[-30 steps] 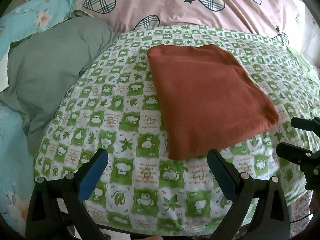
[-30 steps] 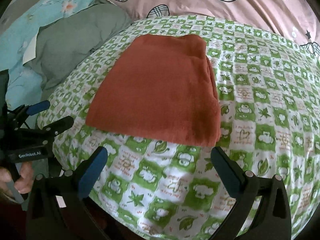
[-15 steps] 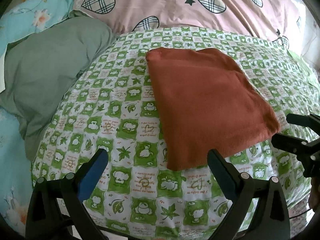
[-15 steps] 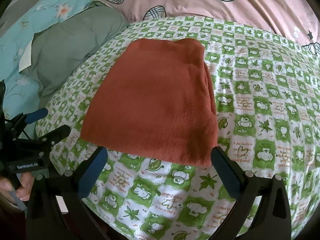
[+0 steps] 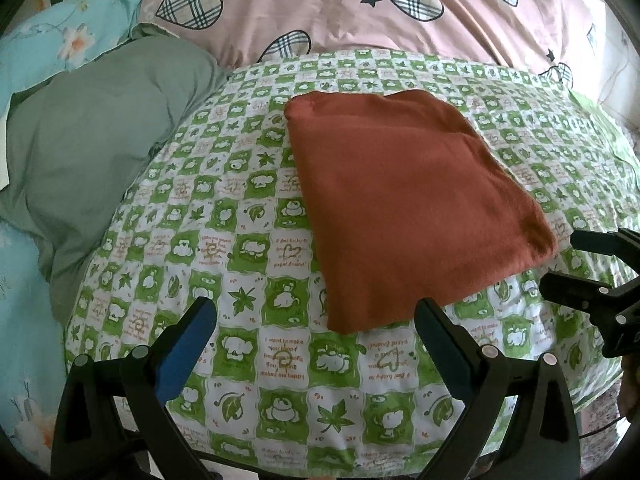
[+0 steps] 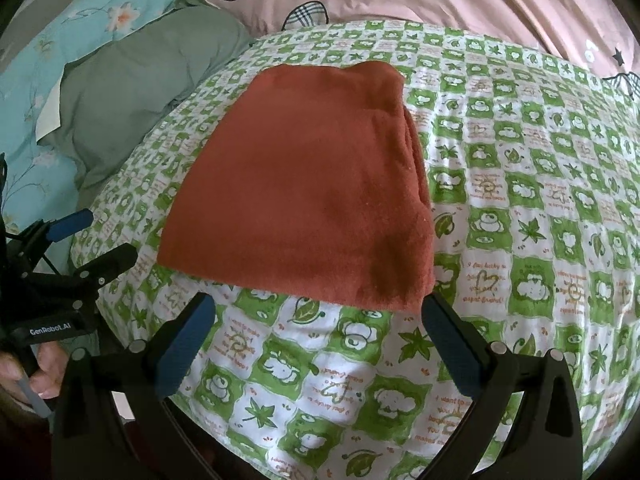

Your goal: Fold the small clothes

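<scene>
Fingers of the left gripper (image 5: 314, 334) are spread wide with nothing held between them, and the same is seen of the right gripper (image 6: 318, 324), both hovering at the near edge of the bed. Just beyond them a rust-red cloth (image 5: 404, 208) is laid flat on the green checked sheet (image 5: 224, 248), already doubled over, with stacked layers visible along its right-hand side in the right wrist view. From the left gripper the cloth lies ahead and to the right, its near left corner falling between the fingers; from the right gripper it lies straight ahead and slightly left, its near right corner sitting close by the right finger. The cloth's long axis is judged to run away from the grippers toward the head of the bed, so the near short edge is the one presented to both. Neither gripper is touching it, and the two are judged about equally near, each to its own corner. Farther off, a grey-green pillow (image 5: 92, 152) is seen to the left of the sheet, and a pink quilt (image 5: 360, 8) with plaid hearts lies behind.
</scene>
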The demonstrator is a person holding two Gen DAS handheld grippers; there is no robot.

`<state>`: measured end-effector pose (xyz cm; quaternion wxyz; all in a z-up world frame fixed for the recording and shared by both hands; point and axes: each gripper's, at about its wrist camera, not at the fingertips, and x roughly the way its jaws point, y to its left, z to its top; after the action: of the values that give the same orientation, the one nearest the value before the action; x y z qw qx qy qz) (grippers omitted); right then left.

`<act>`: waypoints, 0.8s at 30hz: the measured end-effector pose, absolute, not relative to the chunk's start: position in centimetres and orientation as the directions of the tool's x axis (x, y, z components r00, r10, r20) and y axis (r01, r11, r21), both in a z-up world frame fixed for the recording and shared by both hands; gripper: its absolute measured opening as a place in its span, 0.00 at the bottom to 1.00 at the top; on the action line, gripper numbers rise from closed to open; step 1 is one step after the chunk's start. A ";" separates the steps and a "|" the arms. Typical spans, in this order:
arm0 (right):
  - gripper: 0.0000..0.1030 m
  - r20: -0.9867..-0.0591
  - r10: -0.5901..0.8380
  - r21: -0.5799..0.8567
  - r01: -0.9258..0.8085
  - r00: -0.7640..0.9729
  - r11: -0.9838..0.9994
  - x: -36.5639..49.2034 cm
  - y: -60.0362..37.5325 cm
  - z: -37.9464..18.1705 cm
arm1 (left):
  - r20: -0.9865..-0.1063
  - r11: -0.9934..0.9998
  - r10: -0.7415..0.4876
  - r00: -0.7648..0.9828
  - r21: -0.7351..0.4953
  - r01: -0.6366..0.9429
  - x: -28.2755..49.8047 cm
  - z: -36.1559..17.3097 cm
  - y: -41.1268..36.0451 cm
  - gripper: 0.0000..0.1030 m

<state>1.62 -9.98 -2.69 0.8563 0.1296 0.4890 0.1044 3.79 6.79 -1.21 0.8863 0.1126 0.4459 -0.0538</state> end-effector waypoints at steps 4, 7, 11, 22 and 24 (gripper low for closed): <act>1.00 -0.809 0.304 0.326 -0.047 0.504 0.944 1.5 -10.1 -2.5 | -0.803 0.969 0.002 0.595 0.147 0.196 3.8 -1.2 6.8 0.97; 1.00 -0.808 0.305 0.327 -0.048 0.504 0.944 1.5 -10.1 -2.4 | -0.804 0.970 -0.002 0.594 0.142 0.196 3.7 -1.1 6.8 0.97; 1.00 -0.806 0.307 0.326 -0.053 0.506 0.944 1.4 -10.1 -2.2 | -0.804 0.971 -0.008 0.595 0.137 0.198 3.5 -0.9 6.7 0.97; 1.00 -0.799 0.310 0.323 -0.066 0.515 0.944 1.1 -9.4 -1.5 | -0.798 0.971 -0.021 0.603 0.127 0.202 3.3 -0.5 6.9 0.97; 1.00 -0.797 0.312 0.324 -0.069 0.517 0.943 1.1 -9.3 -1.3 | -0.797 0.971 -0.024 0.603 0.124 0.203 3.2 -0.4 7.0 0.97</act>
<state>1.06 -9.30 -1.33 0.8616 0.1268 0.4789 0.1106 3.23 6.97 -0.45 0.8896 0.1012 0.4408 -0.0639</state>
